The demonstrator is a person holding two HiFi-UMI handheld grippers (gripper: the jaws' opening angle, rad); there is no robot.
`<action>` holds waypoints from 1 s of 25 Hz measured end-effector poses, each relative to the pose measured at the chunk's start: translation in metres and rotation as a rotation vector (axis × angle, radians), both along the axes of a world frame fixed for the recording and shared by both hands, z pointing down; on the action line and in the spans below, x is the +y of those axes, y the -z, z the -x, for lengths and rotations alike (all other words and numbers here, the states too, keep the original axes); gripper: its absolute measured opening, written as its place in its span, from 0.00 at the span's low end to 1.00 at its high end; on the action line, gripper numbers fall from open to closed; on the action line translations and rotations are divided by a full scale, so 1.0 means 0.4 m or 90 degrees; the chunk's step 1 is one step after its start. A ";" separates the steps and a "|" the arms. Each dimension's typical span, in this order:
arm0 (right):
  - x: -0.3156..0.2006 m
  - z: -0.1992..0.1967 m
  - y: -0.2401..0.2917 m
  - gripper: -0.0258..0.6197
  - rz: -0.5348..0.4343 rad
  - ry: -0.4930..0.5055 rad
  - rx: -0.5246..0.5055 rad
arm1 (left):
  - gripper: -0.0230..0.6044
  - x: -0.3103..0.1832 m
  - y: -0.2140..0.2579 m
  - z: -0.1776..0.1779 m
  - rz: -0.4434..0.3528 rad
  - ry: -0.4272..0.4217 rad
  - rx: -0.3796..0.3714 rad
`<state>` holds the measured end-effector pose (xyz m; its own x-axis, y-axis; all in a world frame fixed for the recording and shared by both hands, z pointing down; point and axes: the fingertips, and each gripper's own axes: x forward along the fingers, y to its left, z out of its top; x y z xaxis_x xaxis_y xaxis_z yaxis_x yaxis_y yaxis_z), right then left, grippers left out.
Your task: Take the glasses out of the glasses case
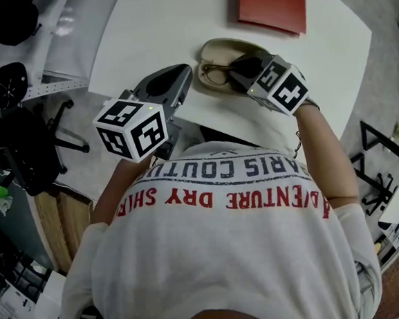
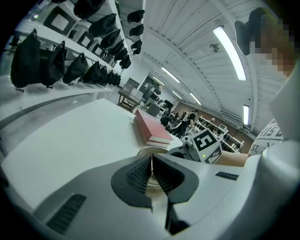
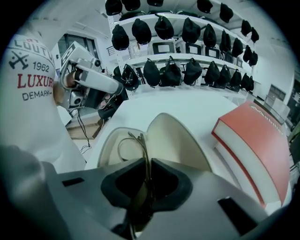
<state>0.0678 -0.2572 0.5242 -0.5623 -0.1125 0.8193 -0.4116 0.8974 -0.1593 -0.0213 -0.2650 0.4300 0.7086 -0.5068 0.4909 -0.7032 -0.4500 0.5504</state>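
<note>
Gripping the glasses [image 3: 140, 140] with the right hand-held gripper [image 3: 146, 163], closed on the thin wire frame near what looks like a hinge; lying in the open case [image 3: 176, 133], low in one half, not yet lifted clear; set on the white worktop [image 1: 153, 27], near a red book [image 1: 272, 3].

Left hand-held gripper [image 2: 151, 158]: shut on nothing, held over the near worktop edge, close to the case but not touching.

Handling, as a judgement: very light, springy, fragile; slim metal rims and thin temples, easy to bend; lenses easy to smear or scratch; best taken at hinge or bridge, never on a lens; gentle squeeze only, since round wire can twist or slip.

Case: beige oval clamshell, stiff shell, smooth pale lining, lid swung open; probably light enough to ride up with the frame, so worth steadying with the left.

Book: flat red cover, pale page block, square corners; worktop: smooth, matte, hard.
</note>
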 end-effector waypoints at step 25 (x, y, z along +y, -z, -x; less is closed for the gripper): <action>0.012 0.003 0.039 0.09 -0.022 0.037 0.020 | 0.09 0.067 0.030 0.042 -0.018 0.007 -0.012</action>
<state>0.0666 -0.2524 0.5085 -0.5422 -0.1091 0.8331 -0.3629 0.9247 -0.1152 -0.0382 -0.2384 0.4178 0.6936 -0.5288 0.4891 -0.7183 -0.4568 0.5248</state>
